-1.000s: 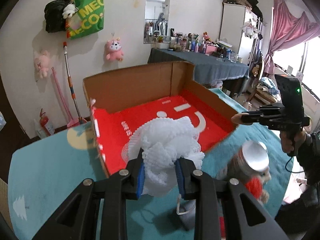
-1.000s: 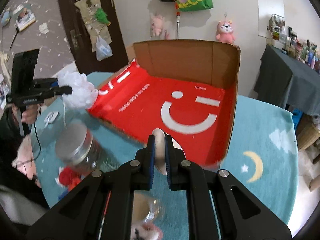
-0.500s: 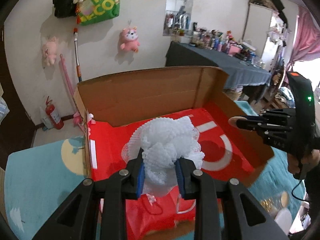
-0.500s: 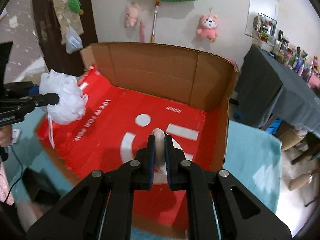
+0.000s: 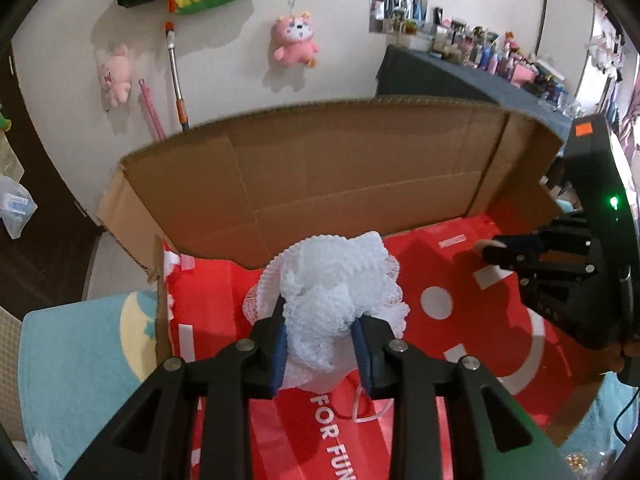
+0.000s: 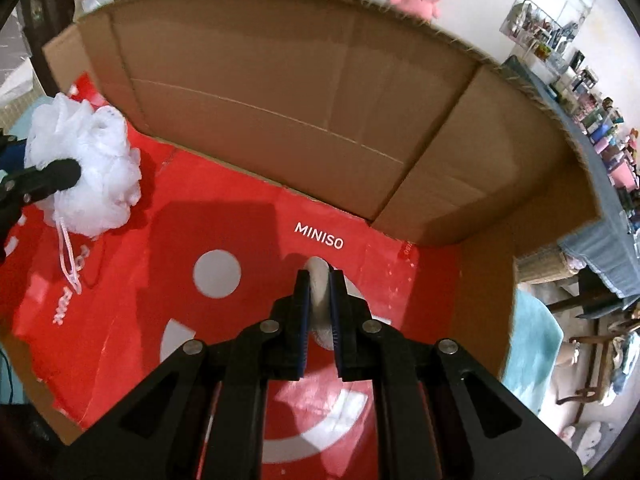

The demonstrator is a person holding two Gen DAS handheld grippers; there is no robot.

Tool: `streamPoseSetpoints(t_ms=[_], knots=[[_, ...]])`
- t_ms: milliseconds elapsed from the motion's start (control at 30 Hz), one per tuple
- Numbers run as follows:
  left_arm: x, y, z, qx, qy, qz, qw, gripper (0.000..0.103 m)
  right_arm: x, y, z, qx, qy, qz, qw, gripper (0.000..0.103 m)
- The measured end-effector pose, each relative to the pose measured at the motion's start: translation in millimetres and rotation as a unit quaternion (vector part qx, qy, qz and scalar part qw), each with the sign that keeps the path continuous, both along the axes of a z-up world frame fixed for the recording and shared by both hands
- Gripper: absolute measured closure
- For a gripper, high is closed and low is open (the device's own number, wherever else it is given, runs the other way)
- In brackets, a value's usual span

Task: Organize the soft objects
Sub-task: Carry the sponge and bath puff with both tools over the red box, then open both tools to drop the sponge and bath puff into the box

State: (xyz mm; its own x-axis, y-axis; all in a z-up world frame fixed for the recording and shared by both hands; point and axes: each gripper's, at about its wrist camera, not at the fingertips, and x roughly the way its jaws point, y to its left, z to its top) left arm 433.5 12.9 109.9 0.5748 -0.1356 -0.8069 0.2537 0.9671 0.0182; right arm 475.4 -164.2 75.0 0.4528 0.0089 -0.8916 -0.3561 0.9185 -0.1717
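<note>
My left gripper (image 5: pixel 320 320) is shut on a white mesh bath pouf (image 5: pixel 332 280) and holds it over the left part of a cardboard box (image 5: pixel 352 168) lined with a red bag (image 5: pixel 440 268). The pouf also shows in the right wrist view (image 6: pixel 88 168), with its cord hanging. My right gripper (image 6: pixel 318 284) is shut on a thin pale soft pad (image 6: pixel 319 280), held inside the same box (image 6: pixel 280 92) over the red lining (image 6: pixel 240 232) near the back wall. The right gripper also shows in the left wrist view (image 5: pixel 496 252).
The box stands on a teal cloth (image 5: pixel 80 360) covering the table. Pink plush toys (image 5: pixel 294 38) hang on the wall behind. A dark table with bottles (image 5: pixel 480 76) stands at the back right.
Both grippers have moved forward from in front of the box to over its red lining, each still holding its object. The jar and toys on the teal cloth have left view.
</note>
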Motion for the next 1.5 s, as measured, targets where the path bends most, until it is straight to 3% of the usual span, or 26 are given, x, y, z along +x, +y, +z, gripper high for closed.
streamPoseSetpoints(t_ms=[200, 567, 867, 900, 967, 1000, 1033, 1100, 1167, 1500], knots=[[6.4, 1.6, -7.0, 0.004, 0.001, 0.010, 0.9999, 0.069, 7.3, 1.4, -10.8, -0.014, -0.001, -0.004, 1.000, 0.093], [6.5, 3.8, -8.4, 0.003, 0.001, 0.015, 0.9999, 0.056, 2.6, -8.3, -14.1, 0.018, 0.010, -0.003, 1.000, 0.090], [3.4, 10.2, -5.4, -0.016, -0.007, 0.031, 0.9994, 0.026, -0.1, -24.8, -12.5, 0.042, 0.015, -0.003, 0.999, 0.084], [2.3, 11.3, -3.9, -0.020, -0.011, 0.033, 0.9992, 0.021, -0.6, -26.0, -12.9, 0.041, 0.016, -0.003, 0.999, 0.082], [0.2, 10.9, -2.0, -0.023, -0.015, 0.033, 0.9991, 0.017, -1.0, -26.5, -13.1, 0.043, 0.016, -0.001, 0.999, 0.068], [-1.2, 11.2, -0.8, -0.025, -0.019, 0.031, 0.9990, 0.017, -5.1, -22.5, -10.2, 0.042, 0.014, -0.001, 0.999, 0.042], [-2.7, 11.6, 0.7, -0.027, -0.022, 0.031, 0.9989, 0.017, -8.0, -21.4, -8.3, 0.042, 0.008, 0.001, 0.999, 0.031], [-5.6, 12.8, 3.7, -0.035, -0.028, 0.031, 0.9985, 0.011, -8.6, -16.8, -1.3, 0.041, -0.015, 0.004, 0.999, 0.031], [-9.1, 15.2, 9.2, -0.045, -0.036, 0.035, 0.9977, 0.007, -9.9, -19.5, 3.4, 0.053, -0.011, -0.001, 0.999, 0.031], [-60.9, 17.8, 59.0, -0.083, -0.101, 0.037, 0.9907, 0.001, -48.7, -30.4, 57.0, 0.078, -0.063, -0.015, 0.995, 0.031]])
